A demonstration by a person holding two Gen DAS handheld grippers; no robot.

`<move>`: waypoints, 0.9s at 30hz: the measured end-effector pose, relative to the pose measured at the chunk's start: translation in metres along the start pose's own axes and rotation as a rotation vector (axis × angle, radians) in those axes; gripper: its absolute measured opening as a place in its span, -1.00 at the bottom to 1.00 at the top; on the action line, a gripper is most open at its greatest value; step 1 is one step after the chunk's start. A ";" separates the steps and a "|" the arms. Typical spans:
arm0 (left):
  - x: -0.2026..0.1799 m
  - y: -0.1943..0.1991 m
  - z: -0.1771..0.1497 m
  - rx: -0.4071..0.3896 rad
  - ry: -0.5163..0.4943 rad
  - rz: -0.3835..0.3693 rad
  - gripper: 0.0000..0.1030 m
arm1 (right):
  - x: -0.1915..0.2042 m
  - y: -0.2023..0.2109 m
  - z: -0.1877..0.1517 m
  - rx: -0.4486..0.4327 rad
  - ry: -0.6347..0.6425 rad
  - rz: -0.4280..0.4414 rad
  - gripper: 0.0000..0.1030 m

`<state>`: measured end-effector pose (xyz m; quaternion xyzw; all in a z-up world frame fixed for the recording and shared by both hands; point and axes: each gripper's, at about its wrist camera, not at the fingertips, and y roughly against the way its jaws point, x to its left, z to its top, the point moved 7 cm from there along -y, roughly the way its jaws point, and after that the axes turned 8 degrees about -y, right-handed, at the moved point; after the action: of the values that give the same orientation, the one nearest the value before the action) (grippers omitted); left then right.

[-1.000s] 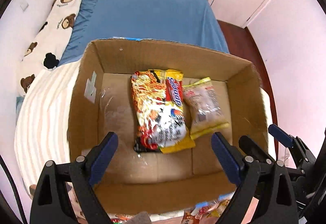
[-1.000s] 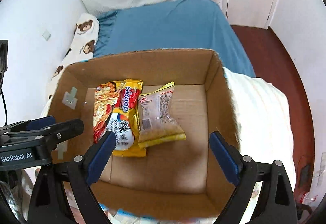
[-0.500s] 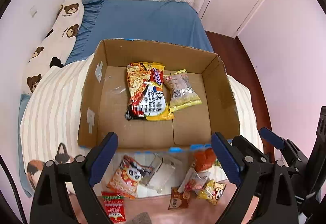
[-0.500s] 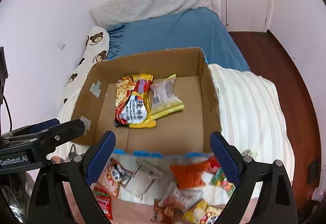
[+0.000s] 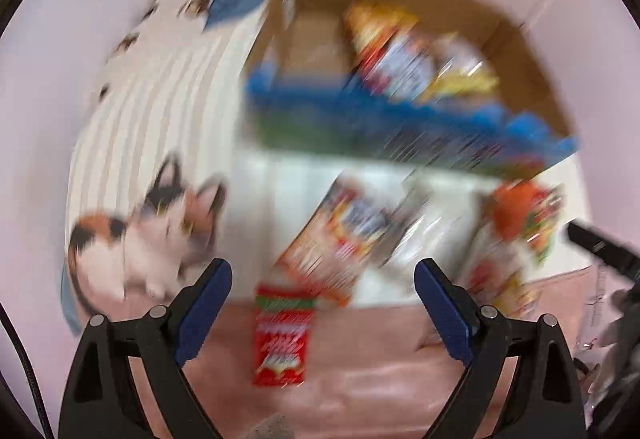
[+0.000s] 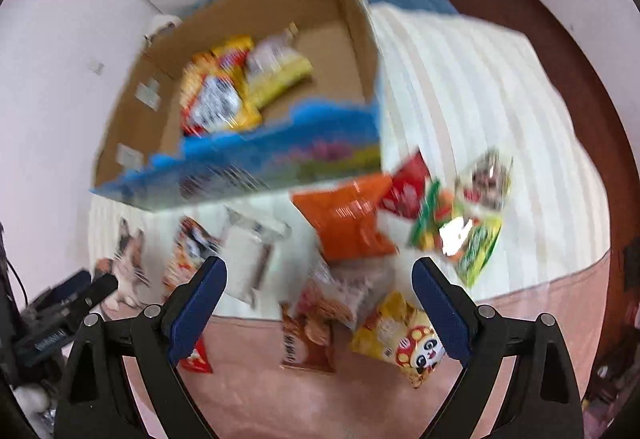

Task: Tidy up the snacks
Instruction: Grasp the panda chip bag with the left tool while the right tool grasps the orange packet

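Loose snack packets lie scattered on the striped bed cover: an orange bag, a yellow panda packet and a red packet. Behind them an open cardboard box holds a noodle pack. The left tool and right tool hover spread and empty above, both views blurred.

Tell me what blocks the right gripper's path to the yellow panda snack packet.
Nothing visible does. The right gripper is open and empty, and the yellow panda snack packet lies uncovered on the pink sheet just below its right finger. The brown packet lies beside it, slightly apart. The view is motion-blurred.
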<state>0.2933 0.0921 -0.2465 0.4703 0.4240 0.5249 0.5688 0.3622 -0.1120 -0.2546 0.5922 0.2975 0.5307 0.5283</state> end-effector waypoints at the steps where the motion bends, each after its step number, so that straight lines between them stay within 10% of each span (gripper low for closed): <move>1: 0.008 -0.011 -0.011 0.030 0.022 -0.001 0.82 | -0.003 -0.008 -0.003 0.017 -0.002 -0.007 0.86; 9: 0.052 -0.079 -0.085 0.204 0.090 0.059 0.82 | 0.005 -0.082 -0.028 0.086 0.135 -0.068 0.83; 15: 0.045 -0.104 -0.099 0.261 0.028 0.080 0.82 | 0.015 -0.116 -0.045 0.106 0.334 -0.211 0.14; 18: 0.038 -0.096 -0.092 0.220 0.025 0.081 0.81 | 0.004 -0.121 -0.052 0.206 0.194 -0.152 0.02; 23: 0.021 -0.073 -0.058 0.138 -0.010 0.083 0.81 | -0.013 -0.120 -0.063 0.388 -0.118 0.078 0.16; 25: 0.009 -0.069 -0.040 0.112 -0.054 0.081 0.81 | -0.015 -0.106 -0.052 0.331 -0.090 0.074 0.58; 27: -0.006 -0.071 -0.021 0.096 -0.125 0.085 0.81 | -0.015 -0.087 -0.033 0.206 -0.006 0.022 0.60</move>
<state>0.2868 0.0873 -0.3203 0.5465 0.3920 0.4971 0.5482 0.3453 -0.0924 -0.3448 0.6483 0.3424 0.5013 0.4595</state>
